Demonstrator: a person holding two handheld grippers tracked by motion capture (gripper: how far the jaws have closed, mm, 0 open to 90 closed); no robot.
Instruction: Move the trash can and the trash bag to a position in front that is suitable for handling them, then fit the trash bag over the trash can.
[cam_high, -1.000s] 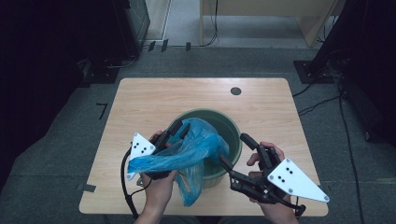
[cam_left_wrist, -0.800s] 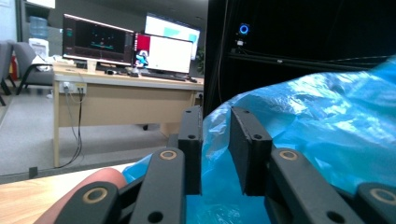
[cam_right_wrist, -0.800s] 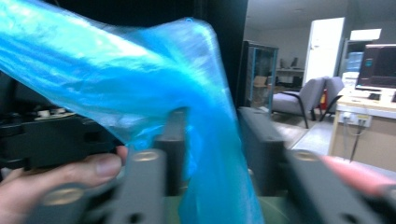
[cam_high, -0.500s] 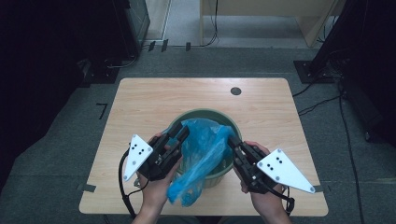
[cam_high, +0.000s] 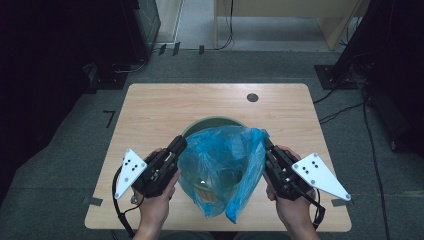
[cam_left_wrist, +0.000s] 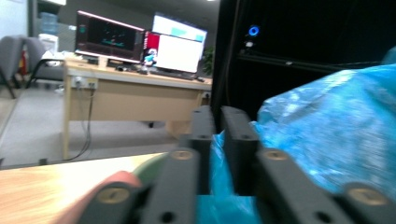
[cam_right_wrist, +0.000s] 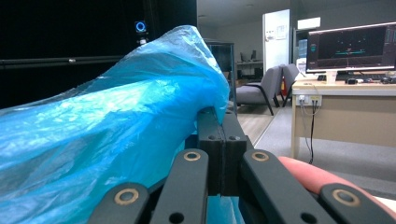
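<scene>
A blue plastic bag (cam_high: 220, 155) is stretched open over a round green bin (cam_high: 210, 121) on the wooden table (cam_high: 160, 107). My left gripper (cam_high: 179, 143) is at the bag's left edge. In the left gripper view its jaws have just been closing, and the left gripper (cam_left_wrist: 217, 114) pinches blue film of the bag (cam_left_wrist: 327, 126). At the bag's right edge my right gripper (cam_high: 267, 147) is shut on the film. The right gripper (cam_right_wrist: 222, 116) has its jaws together, with the bag (cam_right_wrist: 116, 116) bulging out to their left. The bag's lower end hangs over the bin's near side.
A black cable hole (cam_high: 252, 97) sits at the table's far right. Dark cabinets stand to the left (cam_high: 65, 50) and the right (cam_high: 385, 60) of the table. Beyond, a desk with monitors (cam_left_wrist: 140, 44) stands on the grey floor, with office chairs (cam_right_wrist: 266, 88) near it.
My right gripper moved up from the table's near right corner to the bag's right edge and shut on it. The bunched bag now spreads wide over the bin.
</scene>
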